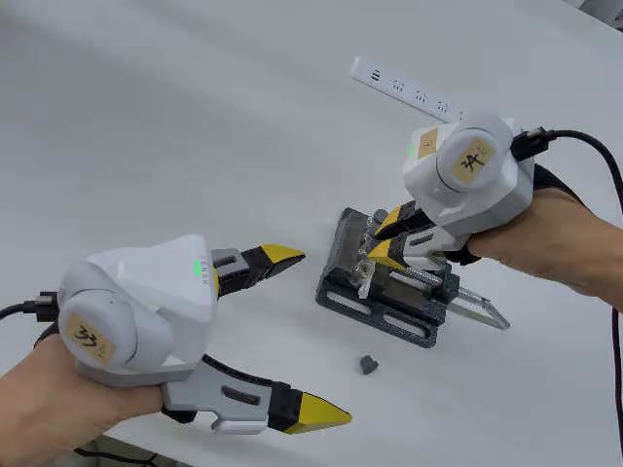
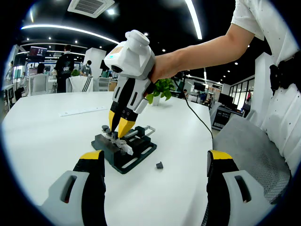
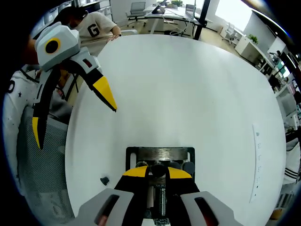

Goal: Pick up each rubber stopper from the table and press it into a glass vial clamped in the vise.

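Observation:
A dark metal vise (image 1: 384, 309) stands on the white table with a clear glass vial (image 1: 363, 280) in its jaws. My right gripper (image 1: 383, 240) points down over the vise, its yellow-tipped jaws nearly together around a dark rubber stopper (image 3: 157, 169) at the vial's mouth. The left gripper view has the right gripper (image 2: 120, 125) right above the vise (image 2: 126, 149). Another small grey stopper (image 1: 368, 365) lies loose on the table just in front of the vise. My left gripper (image 1: 305, 336) hovers wide open to the left of it, holding nothing.
A white power strip (image 1: 404, 88) lies at the far side of the table. A black cable runs from the right gripper off the right edge. The vise's screw handle (image 1: 482, 309) sticks out to the right. Chairs and office desks stand beyond the table.

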`<state>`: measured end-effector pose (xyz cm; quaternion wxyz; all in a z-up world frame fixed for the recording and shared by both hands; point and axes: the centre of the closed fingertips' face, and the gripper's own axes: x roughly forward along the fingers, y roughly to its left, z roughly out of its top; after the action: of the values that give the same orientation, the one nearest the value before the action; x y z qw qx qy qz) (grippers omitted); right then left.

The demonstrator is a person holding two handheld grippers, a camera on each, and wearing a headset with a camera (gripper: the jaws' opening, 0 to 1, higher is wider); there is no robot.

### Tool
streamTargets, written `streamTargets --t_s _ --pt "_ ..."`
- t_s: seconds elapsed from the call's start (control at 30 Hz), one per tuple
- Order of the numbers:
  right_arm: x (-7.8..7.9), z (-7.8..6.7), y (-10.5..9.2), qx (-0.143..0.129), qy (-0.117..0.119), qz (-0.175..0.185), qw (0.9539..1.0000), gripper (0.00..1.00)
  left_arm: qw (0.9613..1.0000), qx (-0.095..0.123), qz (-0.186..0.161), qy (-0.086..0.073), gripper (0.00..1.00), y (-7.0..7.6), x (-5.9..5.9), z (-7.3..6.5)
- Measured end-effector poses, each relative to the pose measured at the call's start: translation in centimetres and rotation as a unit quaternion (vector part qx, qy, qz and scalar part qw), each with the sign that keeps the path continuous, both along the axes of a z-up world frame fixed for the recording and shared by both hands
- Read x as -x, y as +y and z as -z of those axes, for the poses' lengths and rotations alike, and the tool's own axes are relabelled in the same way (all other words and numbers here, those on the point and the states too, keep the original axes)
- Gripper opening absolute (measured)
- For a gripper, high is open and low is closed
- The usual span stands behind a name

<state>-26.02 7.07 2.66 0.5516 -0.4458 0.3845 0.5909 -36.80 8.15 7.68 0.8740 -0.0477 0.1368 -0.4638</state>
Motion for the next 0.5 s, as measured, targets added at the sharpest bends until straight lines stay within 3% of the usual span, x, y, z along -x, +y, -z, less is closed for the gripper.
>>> streamTargets --t_s 0.23,0.37,0.5 --pt "0.1 -0.7 0.1 -0.015 0.005 0.010 0.9998 0.09 1.0000 0.000 0.001 0.000 0.89 0.0 0.0 0.0" --pt "-0.4 -1.8 0.1 -0.034 0.003 0.022 0.9992 0.06 1.0000 -0.001 0.001 0.000 0.89 0.1 0.1 0.0" --pt "-0.7 -2.0 -0.3 -0.038 0.010 0.030 0.9988 0.03 1.0000 -0.002 0.002 0.001 0.88 0.0 0.2 0.2"
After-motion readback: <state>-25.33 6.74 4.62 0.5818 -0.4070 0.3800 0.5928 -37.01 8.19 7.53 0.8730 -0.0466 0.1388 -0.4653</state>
